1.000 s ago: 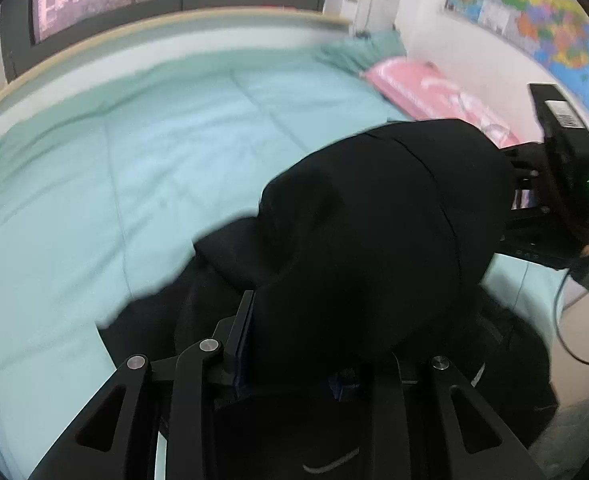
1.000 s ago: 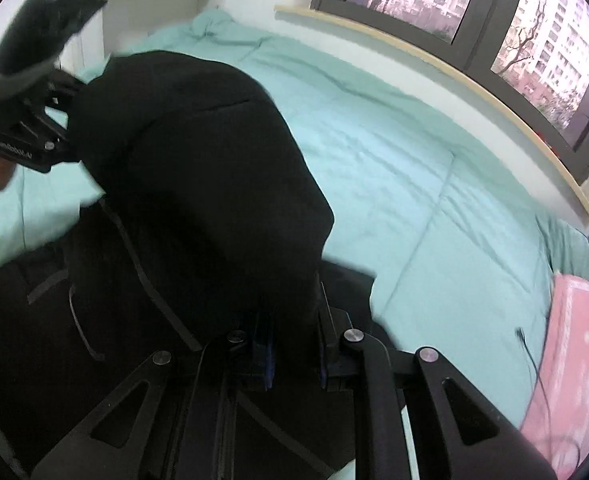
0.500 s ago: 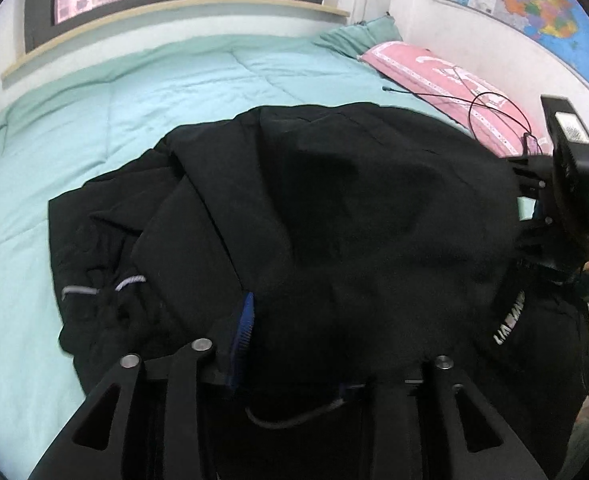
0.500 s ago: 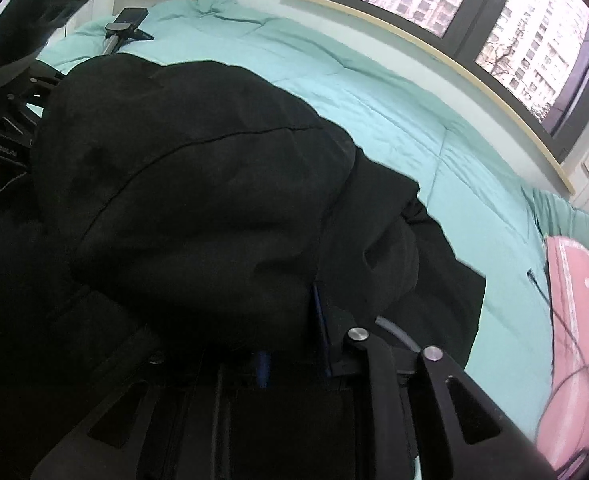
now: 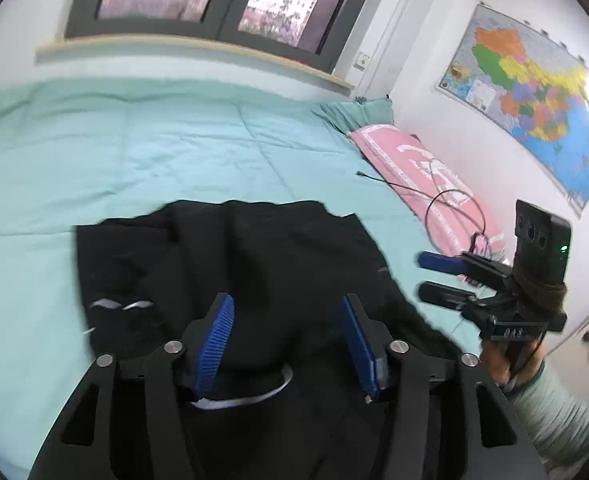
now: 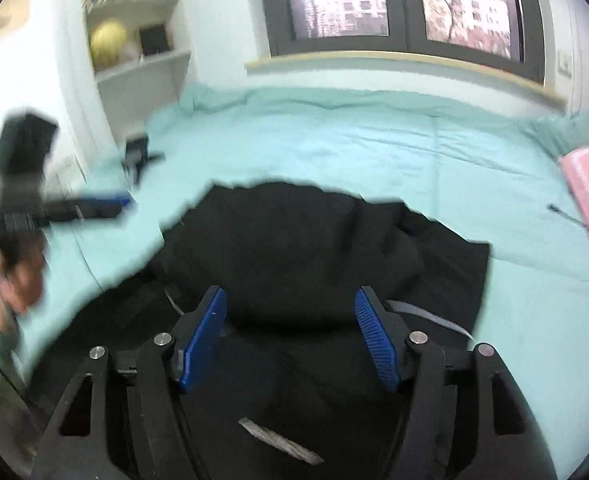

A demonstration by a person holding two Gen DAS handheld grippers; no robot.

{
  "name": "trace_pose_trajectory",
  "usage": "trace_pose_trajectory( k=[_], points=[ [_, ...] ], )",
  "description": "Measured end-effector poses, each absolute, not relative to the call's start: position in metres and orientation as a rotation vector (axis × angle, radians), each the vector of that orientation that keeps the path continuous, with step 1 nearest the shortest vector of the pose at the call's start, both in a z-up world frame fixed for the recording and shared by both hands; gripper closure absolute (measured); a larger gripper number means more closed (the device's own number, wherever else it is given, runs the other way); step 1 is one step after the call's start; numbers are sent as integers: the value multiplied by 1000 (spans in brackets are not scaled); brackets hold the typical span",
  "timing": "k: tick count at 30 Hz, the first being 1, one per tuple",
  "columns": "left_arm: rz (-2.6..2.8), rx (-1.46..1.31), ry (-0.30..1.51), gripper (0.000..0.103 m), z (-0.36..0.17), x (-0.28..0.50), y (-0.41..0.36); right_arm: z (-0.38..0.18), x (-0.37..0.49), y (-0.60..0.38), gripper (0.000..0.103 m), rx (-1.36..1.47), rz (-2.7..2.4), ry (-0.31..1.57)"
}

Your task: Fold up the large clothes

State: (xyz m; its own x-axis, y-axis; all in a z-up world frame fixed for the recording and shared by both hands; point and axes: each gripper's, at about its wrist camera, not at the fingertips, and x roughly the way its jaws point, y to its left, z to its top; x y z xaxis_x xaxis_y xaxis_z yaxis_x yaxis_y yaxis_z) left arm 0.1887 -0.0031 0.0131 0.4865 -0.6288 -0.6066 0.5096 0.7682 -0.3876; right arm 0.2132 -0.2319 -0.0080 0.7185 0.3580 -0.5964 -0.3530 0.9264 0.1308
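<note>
A black jacket (image 5: 254, 264) lies folded on the mint green bed (image 5: 174, 152); it also shows in the right wrist view (image 6: 302, 248). My left gripper (image 5: 288, 336) is open and empty above the jacket's near edge, blue pads apart. My right gripper (image 6: 290, 336) is open and empty above the jacket too. In the left wrist view the right gripper (image 5: 430, 276) hangs to the right of the jacket, jaws apart. In the right wrist view the left gripper (image 6: 110, 206) is blurred at the left over the bed.
A pink pillow (image 5: 422, 176) with a black cable (image 5: 454, 208) lies at the bed's right side. A window sill (image 5: 198, 56) runs behind the bed. A white shelf (image 6: 142, 48) stands at the left. A small black device (image 6: 138, 156) lies on the bed.
Both grippers have let go of the jacket and opened. The raised part of the jacket has dropped flat onto the bed. Both grippers have pulled back and apart.
</note>
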Motion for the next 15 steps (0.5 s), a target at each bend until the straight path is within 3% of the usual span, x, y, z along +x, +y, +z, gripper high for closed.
trace_pose_trajectory(
  k=[5, 8, 10, 15],
  points=[
    [-684, -264, 990, 45, -57, 238, -33, -23, 290, -199, 34, 50, 367, 782],
    [-633, -246, 1172, 44, -132, 255, -40, -94, 328, -194, 35, 61, 330, 1037],
    [-636, -257, 1140, 44, -138, 252, -38, -136, 332, -196, 35, 52, 337, 1103],
    [-624, -184, 1075, 44, -115, 234, -43, -128, 319, -194, 35, 36, 323, 1018]
  ],
)
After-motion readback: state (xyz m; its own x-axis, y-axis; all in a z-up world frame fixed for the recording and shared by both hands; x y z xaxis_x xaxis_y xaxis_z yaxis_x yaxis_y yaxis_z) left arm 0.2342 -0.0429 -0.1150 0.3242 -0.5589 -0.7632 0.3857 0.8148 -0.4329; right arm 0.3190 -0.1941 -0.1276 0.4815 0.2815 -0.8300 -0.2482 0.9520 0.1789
